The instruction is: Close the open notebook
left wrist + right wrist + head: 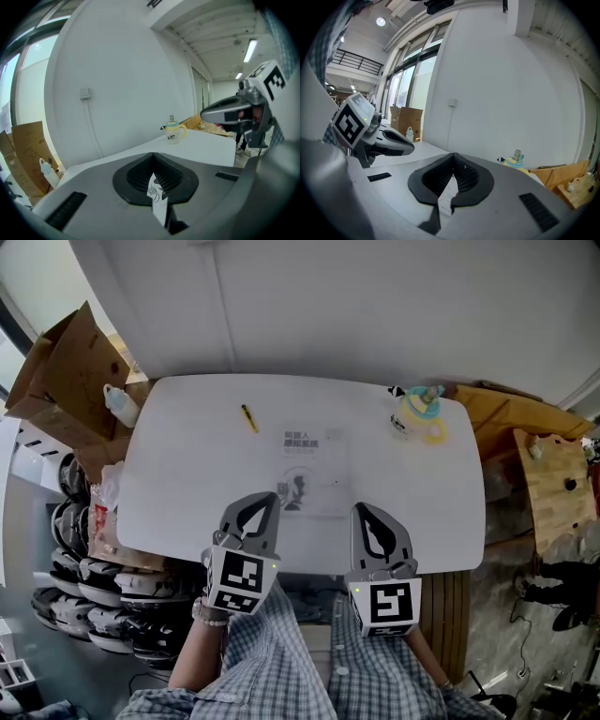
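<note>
The notebook [314, 465] lies flat and closed in the middle of the white table [187, 474], its printed cover with a drawing facing up. My left gripper [272, 498] hovers over the notebook's near left corner with its jaws shut and nothing in them. In the left gripper view [153, 157] only a sliver of the cover [157, 192] shows through the slit below the tips. My right gripper [361, 510] hangs beside the notebook's near right corner, shut and empty; its own view [453, 157] shows closed jaws.
A yellow pen [249, 418] lies at the table's back left. A yellow cup with a teal lid [417, 415] stands at the back right. A cardboard box [66, 371] and a spray bottle [120, 406] sit off the left edge, and wooden boards [553, 484] lie to the right.
</note>
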`<state>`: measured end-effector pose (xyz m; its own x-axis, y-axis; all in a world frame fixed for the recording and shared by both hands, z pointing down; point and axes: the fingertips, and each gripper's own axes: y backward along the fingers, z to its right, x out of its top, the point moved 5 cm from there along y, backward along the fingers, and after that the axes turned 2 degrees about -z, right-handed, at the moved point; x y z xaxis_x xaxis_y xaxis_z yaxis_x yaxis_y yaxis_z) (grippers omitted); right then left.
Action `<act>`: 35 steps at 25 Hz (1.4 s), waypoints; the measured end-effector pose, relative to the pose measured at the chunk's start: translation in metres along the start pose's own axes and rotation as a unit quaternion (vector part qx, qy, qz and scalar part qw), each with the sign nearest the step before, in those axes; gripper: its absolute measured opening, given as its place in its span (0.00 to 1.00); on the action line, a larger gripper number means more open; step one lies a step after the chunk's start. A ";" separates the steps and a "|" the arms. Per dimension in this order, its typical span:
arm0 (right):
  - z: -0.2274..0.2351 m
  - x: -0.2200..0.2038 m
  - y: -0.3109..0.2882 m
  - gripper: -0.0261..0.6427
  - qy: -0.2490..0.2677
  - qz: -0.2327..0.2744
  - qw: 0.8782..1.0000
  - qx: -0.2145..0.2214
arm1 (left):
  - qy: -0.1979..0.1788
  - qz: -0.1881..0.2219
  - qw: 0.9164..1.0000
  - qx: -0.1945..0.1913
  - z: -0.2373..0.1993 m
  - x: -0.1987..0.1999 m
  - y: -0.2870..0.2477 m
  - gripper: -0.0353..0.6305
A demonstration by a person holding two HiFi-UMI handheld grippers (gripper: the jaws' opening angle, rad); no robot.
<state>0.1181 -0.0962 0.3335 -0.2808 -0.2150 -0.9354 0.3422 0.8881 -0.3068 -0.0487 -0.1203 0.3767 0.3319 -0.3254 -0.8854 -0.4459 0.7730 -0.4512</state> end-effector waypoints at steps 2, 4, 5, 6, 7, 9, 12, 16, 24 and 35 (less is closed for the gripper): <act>0.000 0.001 0.000 0.06 0.001 0.002 1.000 -0.001 | 0.003 0.010 1.000 -0.005 0.000 0.006 0.005 0.06; -0.001 0.002 -0.001 0.06 0.001 0.002 1.000 -0.002 | 0.004 0.016 1.000 -0.012 0.001 0.009 0.008 0.06; -0.001 0.002 0.000 0.06 0.001 0.003 1.000 -0.002 | 0.004 0.019 1.000 -0.016 0.002 0.010 0.009 0.06; -0.002 0.002 0.000 0.06 0.001 0.003 1.000 -0.002 | 0.005 0.021 1.000 -0.020 0.003 0.010 0.009 0.06; -0.003 0.002 0.000 0.06 0.001 0.002 1.000 -0.002 | 0.005 0.022 0.999 -0.023 0.004 0.011 0.010 0.06; -0.004 0.001 0.001 0.06 0.002 0.000 1.000 -0.003 | 0.006 0.023 0.999 -0.028 0.006 0.011 0.010 0.06; -0.005 0.000 0.004 0.06 0.003 -0.001 1.000 -0.004 | 0.005 0.025 0.999 -0.032 0.009 0.012 0.010 0.06; -0.003 0.000 0.007 0.06 0.004 -0.003 1.000 -0.009 | 0.002 0.028 0.999 -0.038 0.012 0.014 0.010 0.06; -0.002 -0.005 0.012 0.06 -0.001 -0.010 1.000 -0.018 | -0.002 0.032 0.998 -0.056 0.019 0.017 0.007 0.06; -0.001 -0.008 0.016 0.06 -0.002 -0.015 1.000 -0.023 | -0.007 0.030 0.997 -0.069 0.025 0.017 0.004 0.06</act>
<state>0.1247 -0.0800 0.3366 -0.2863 -0.2439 -0.9266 0.2917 0.8990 -0.3267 -0.0238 -0.1088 0.3621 0.3120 -0.2735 -0.9099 -0.5752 0.7078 -0.4100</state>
